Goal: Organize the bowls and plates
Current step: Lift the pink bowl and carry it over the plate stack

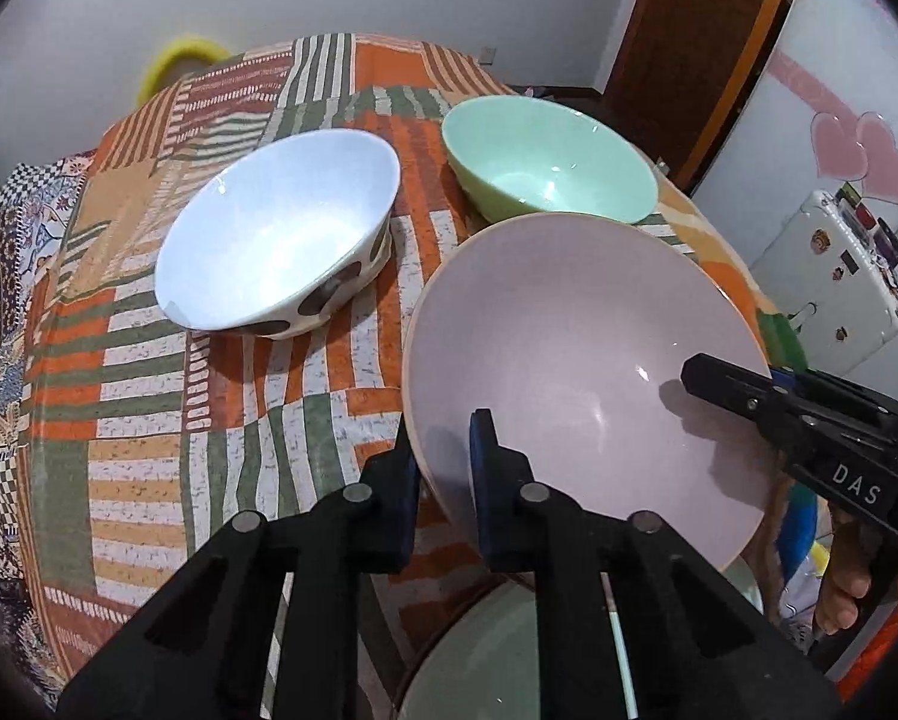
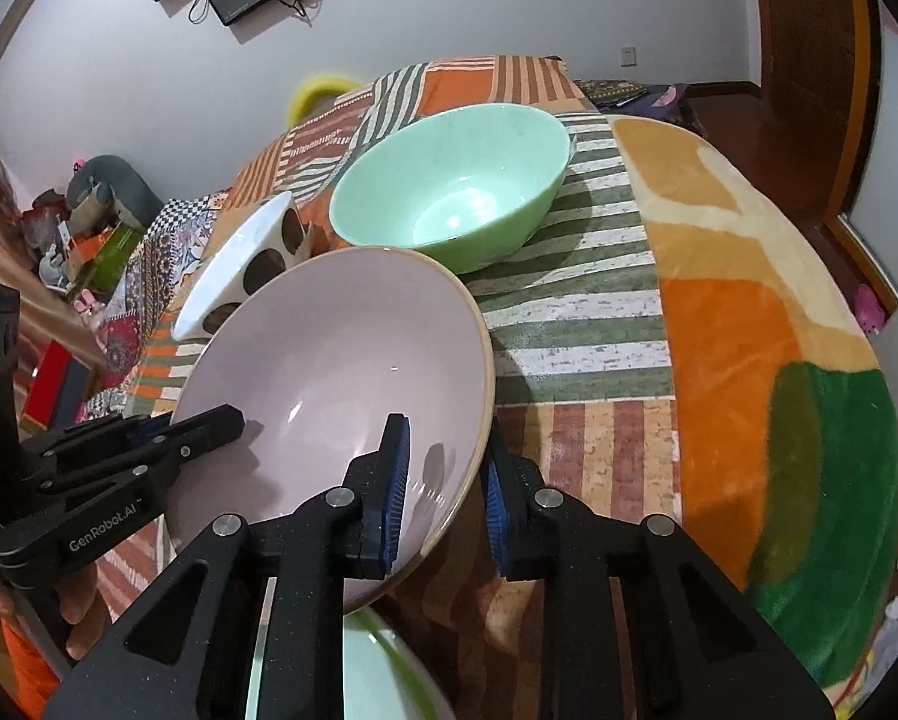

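Both grippers are pinching the pink bowl [image 1: 586, 360]: the left gripper [image 1: 446, 462] is clamping its near-left rim, one blue pad inside, one outside, and the right gripper [image 2: 446, 480] is clamping the opposite rim likewise. The bowl is sitting tilted above the patterned tablecloth [image 1: 221, 420], over a pale green dish [image 2: 365, 672] at the near edge. The white spotted bowl [image 1: 281, 228] and the green bowl [image 1: 544, 162] are resting behind it, apart.
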Tool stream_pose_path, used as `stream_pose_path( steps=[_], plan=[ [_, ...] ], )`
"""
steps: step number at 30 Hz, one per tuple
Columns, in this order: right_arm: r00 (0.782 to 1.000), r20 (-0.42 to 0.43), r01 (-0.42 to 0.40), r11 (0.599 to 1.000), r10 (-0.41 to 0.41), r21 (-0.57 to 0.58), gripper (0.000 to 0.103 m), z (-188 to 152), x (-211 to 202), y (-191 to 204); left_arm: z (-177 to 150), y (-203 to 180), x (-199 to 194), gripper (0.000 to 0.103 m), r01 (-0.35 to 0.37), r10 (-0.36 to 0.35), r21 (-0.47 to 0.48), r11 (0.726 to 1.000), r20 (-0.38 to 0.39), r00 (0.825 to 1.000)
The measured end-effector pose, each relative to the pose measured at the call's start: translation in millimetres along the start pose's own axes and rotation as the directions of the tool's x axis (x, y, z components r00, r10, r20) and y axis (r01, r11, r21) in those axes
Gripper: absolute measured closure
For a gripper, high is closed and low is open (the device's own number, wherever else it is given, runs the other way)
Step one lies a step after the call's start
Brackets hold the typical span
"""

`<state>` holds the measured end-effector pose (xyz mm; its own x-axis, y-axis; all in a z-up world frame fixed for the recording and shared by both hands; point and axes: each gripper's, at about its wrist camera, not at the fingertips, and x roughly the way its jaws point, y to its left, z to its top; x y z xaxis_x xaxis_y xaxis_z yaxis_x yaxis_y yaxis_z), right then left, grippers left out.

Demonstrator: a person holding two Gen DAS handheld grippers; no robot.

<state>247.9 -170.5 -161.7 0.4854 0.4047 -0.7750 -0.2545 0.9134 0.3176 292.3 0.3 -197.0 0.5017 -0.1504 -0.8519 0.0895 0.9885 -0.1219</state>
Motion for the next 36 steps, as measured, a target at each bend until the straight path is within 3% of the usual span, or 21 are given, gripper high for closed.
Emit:
stream_pose_path(
  steps=[20,36],
  plan=[
    [0.995,0.087,-0.036,0.995,0.044,-0.091,0.082,-9.6,-60.5,42.0,-41.2,-4.1,-104.7,0.088,-0.015,0.019,-0.037,0.999,0.104,0.994],
    [0.991,0.086,-0.085,0.981,0.101,-0.172,0.081,-33.9,-71.5,88.7,-86.4,26.5,-160.6,0.088,-0.07,0.084,-0.097,0.993,0.142,0.986]
  ],
)
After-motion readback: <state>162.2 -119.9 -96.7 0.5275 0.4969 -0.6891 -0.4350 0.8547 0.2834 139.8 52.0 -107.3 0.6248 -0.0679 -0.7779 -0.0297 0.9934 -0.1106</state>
